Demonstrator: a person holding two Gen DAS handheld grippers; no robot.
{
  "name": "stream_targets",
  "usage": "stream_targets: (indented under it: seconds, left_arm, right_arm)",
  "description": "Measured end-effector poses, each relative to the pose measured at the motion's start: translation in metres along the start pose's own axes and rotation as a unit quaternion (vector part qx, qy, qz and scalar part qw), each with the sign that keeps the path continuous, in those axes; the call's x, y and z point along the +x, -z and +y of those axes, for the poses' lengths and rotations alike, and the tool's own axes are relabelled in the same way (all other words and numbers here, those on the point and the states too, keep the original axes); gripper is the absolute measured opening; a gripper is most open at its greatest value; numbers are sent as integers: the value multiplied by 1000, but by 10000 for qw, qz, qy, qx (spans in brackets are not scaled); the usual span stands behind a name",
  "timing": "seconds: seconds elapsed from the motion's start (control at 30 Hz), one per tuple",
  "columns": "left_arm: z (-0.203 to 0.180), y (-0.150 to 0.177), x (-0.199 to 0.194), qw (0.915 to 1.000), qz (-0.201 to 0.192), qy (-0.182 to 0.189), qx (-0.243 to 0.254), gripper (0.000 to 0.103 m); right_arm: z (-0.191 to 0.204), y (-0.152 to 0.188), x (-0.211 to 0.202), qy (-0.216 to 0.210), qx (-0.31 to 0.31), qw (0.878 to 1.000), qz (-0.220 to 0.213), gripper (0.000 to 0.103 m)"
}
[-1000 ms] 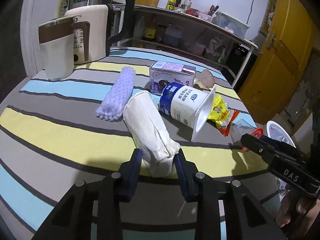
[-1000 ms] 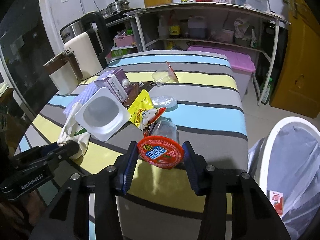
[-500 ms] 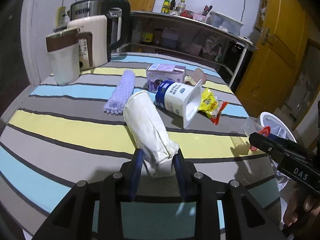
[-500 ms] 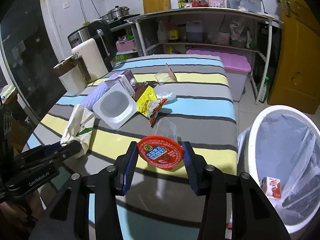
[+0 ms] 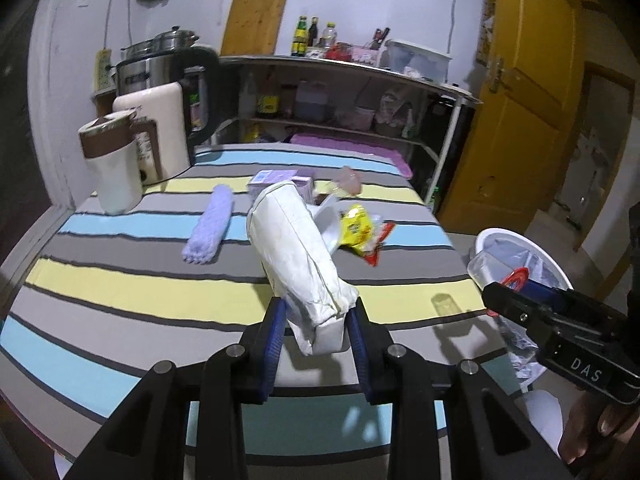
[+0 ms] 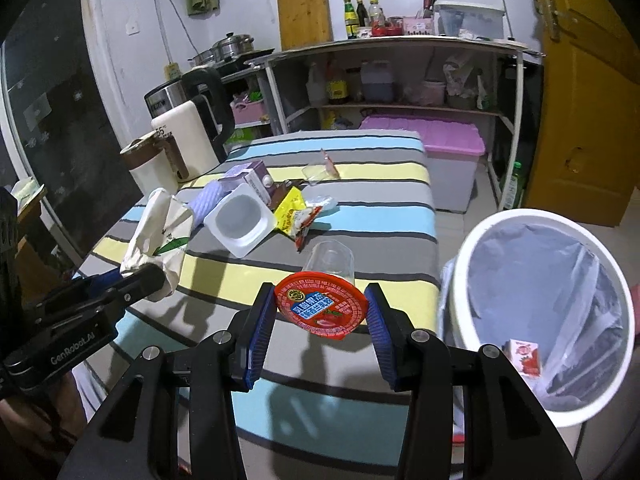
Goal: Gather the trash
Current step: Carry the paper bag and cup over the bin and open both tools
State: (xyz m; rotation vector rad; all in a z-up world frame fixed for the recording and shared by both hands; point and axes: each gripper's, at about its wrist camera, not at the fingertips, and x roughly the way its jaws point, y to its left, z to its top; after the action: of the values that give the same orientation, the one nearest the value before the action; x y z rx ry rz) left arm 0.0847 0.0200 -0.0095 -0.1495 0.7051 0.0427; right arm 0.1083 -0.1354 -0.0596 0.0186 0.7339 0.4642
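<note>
My left gripper (image 5: 318, 320) is shut on a crumpled white paper bag (image 5: 298, 256) and holds it lifted above the striped table (image 5: 120, 288); the bag also shows in the right wrist view (image 6: 158, 236). My right gripper (image 6: 320, 316) is shut on a clear plastic cup with a red foil lid (image 6: 320, 310), held near the table's right edge beside the white trash bin (image 6: 544, 360). The bin has a liner and holds a small red carton (image 6: 524, 358). The right gripper also shows in the left wrist view (image 5: 516, 292).
Left on the table: a white yogurt tub (image 6: 240, 224), a yellow snack wrapper (image 6: 294, 214), a purple carton (image 6: 250, 174), a lilac foam sleeve (image 5: 210, 228) and a clear wrapper (image 6: 318, 170). A kettle (image 5: 168, 120) and jug (image 5: 112, 164) stand at the back left. Shelves stand behind.
Both grippers have lifted and drawn back from the table with their loads. The paper bag has come up off the cloth. The right gripper with the cup has moved toward the bin.
</note>
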Motion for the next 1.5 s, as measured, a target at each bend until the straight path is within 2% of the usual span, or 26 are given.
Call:
stream_targets:
  seconds: [0.5, 0.67, 1.03, 1.5]
  left_arm:
    - [-47, -6, 9, 9980, 57, 443, 446, 32]
    - [-67, -5, 19, 9952, 139, 732, 630, 32]
    - [-121, -5, 42, 9825, 359, 1483, 1073, 32]
    - [-177, -8, 64, 9634, 533, 2170, 1478, 32]
  right_arm:
    - [-32, 10, -21, 308, 340, 9989, -84, 46]
    - [-50, 13, -30, 497, 503, 9974, -116, 46]
    - [-102, 29, -48, 1026, 1017, 9895, -91, 46]
    - [-144, 40, -51, 1335, 1439, 9805, 17, 46]
